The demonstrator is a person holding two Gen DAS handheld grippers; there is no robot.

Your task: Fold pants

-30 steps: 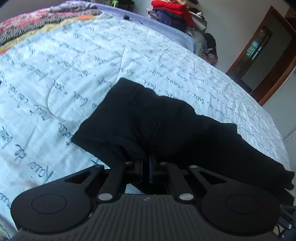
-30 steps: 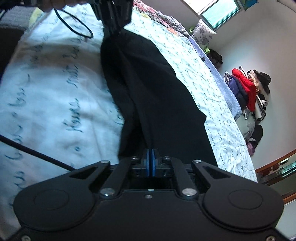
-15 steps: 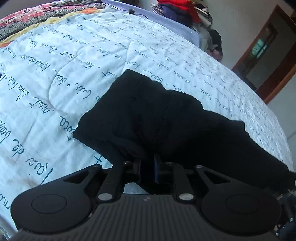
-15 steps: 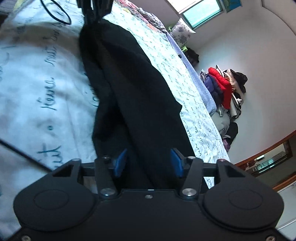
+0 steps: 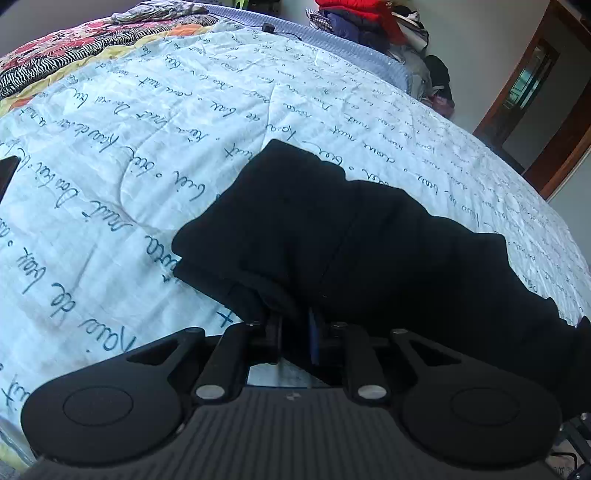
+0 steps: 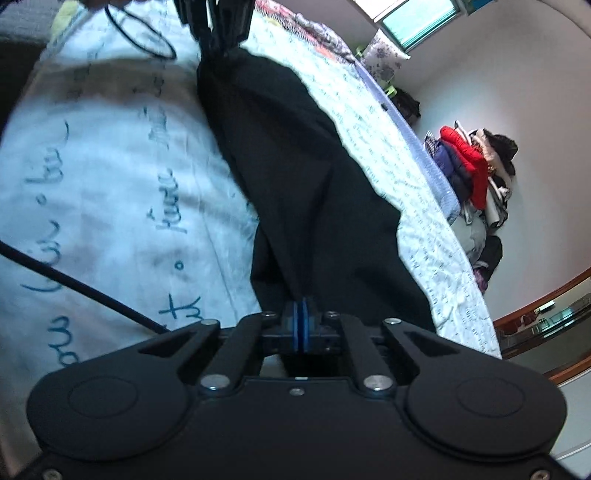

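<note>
We see black pants (image 5: 369, 240) lying on a bed, on top of a pale blue bedspread (image 5: 129, 155) with dark blue handwriting all over it. The pants are plain and very dark, so we can hardly see any seams or pockets. They make one long strip across the bed. In the left wrist view, the end near us is wide and puffy, with soft bumps and a fold along its lower edge. The cloth there looks doubled over. In the right wrist view the same pants (image 6: 314, 184) run away from us, getting thinner toward the far end.

Our left gripper (image 5: 293, 336) is at the near edge of the pants. Its jaws are opening, with a small gap, and black cloth sits between them. Its pads do not seem to press on the cloth now.

Our right gripper (image 6: 300, 325) is clenched tight, blue pads together, at the other end of the pants. Black cloth reaches right up to the pads, but we cannot tell if any is pinched between them.

In the right wrist view we also see the left gripper (image 6: 218, 22) far off at the top.
</note>
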